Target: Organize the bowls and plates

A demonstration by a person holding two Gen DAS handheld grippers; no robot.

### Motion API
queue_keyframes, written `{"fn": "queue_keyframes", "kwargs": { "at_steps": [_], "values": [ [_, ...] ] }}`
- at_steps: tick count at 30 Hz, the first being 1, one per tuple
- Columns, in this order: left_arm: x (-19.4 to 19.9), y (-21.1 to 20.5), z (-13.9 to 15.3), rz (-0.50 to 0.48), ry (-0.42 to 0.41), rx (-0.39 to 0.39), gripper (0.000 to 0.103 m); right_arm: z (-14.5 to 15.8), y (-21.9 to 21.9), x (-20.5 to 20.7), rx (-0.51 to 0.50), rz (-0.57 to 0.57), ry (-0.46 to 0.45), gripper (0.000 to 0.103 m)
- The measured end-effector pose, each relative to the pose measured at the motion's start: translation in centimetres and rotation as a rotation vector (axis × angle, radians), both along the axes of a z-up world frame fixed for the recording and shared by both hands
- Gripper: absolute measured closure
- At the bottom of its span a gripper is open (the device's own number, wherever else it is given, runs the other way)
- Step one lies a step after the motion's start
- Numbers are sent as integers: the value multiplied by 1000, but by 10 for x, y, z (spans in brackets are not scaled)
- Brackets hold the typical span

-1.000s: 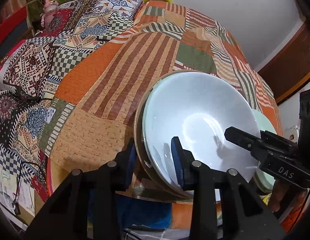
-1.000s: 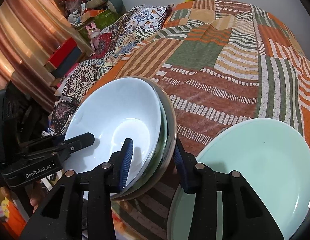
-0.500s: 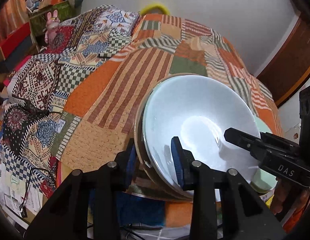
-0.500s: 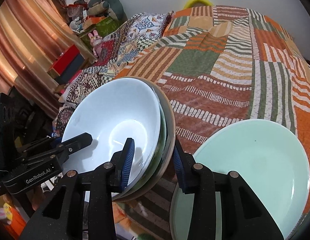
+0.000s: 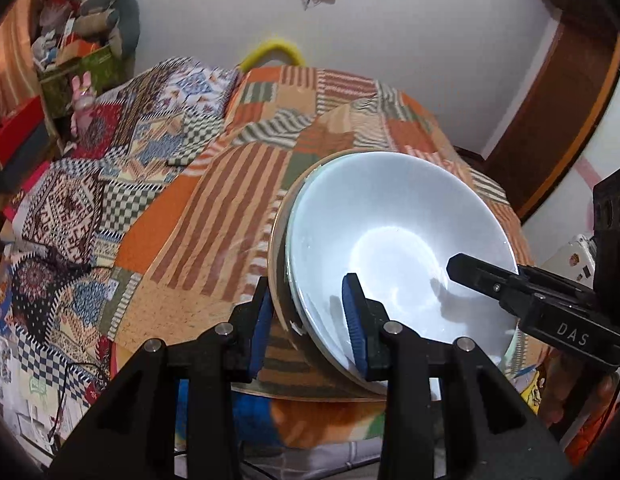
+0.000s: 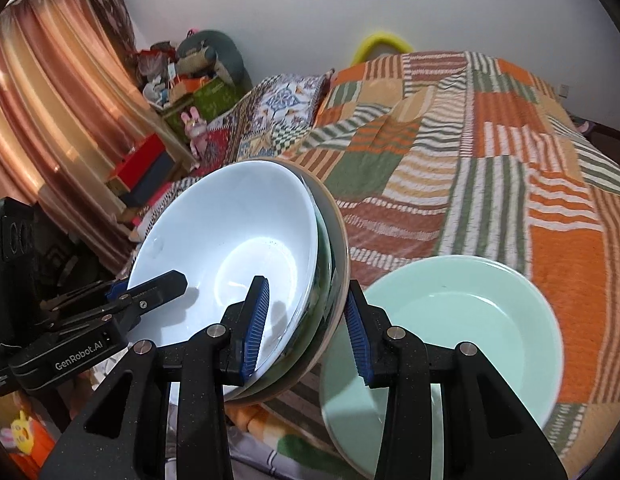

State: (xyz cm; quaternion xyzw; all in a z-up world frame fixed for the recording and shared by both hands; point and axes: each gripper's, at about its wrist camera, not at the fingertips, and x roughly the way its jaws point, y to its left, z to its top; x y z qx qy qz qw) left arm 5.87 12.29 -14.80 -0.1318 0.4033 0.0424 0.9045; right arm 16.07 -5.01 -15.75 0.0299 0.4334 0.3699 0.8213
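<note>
We hold a nested stack of dishes point(image 5: 390, 240) above the near edge of the bed point(image 6: 510, 160), a white bowl point(image 6: 229, 240) on top. Our left gripper point(image 5: 310, 320) has its fingers clamped on the stack's left rim; our right gripper point(image 6: 305, 316) has its fingers clamped on the opposite rim. A pale green plate point(image 6: 450, 320) lies alone on the quilt just beside the stack. We judge the sorting well along: most dishes are gathered, while the stack needs setting down and the green plate remains separate.
</note>
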Motion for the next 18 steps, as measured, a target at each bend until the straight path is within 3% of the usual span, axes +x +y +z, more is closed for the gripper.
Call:
{"fn": "queue_keyframes", "kwargs": {
  "at_steps": [18],
  "values": [
    [17,-89,10,-199,-6,24,69,11,-91,-14,11,-184,-26,68]
  ]
}}
